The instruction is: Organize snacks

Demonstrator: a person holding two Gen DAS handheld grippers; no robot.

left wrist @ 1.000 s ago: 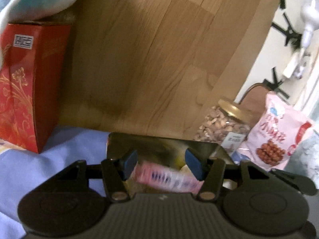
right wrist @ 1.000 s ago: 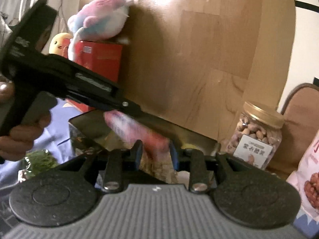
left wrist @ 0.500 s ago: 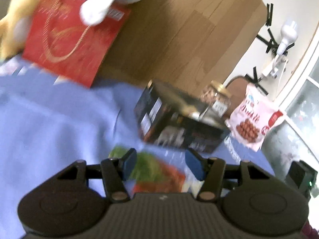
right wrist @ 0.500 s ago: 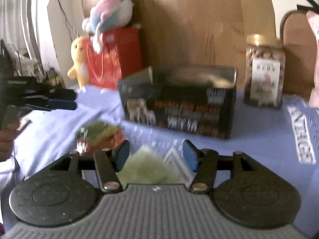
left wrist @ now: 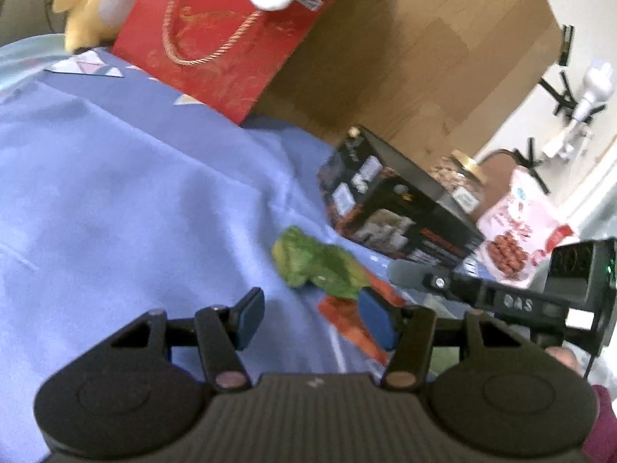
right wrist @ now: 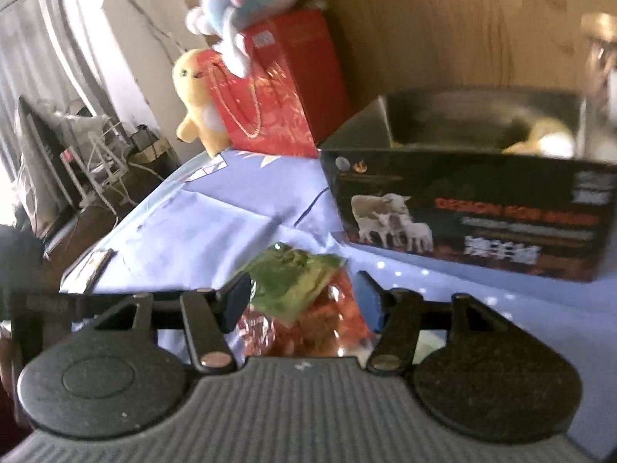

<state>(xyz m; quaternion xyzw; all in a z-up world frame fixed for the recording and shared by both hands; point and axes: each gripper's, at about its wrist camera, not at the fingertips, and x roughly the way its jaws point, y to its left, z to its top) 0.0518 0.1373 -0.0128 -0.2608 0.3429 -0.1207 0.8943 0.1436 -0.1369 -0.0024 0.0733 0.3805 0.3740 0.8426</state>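
1. On the blue cloth (left wrist: 115,200), left wrist view: left gripper (left wrist: 314,318) released, nothing between the pads. Green-and-orange snack packets (left wrist: 327,270) lie just ahead, near its right pad. Black open box (left wrist: 393,212) sits beyond them, nut jar (left wrist: 459,177) and pink bag (left wrist: 516,231) behind it. Right gripper's body enters from the right.
2. Right wrist view: right gripper (right wrist: 300,301) has just been closing a little, jaws apart, straddling the snack packets (right wrist: 297,289); pad contact not discernible. Box (right wrist: 462,208) right ahead, red gift bag (right wrist: 277,88) and plush toys behind.
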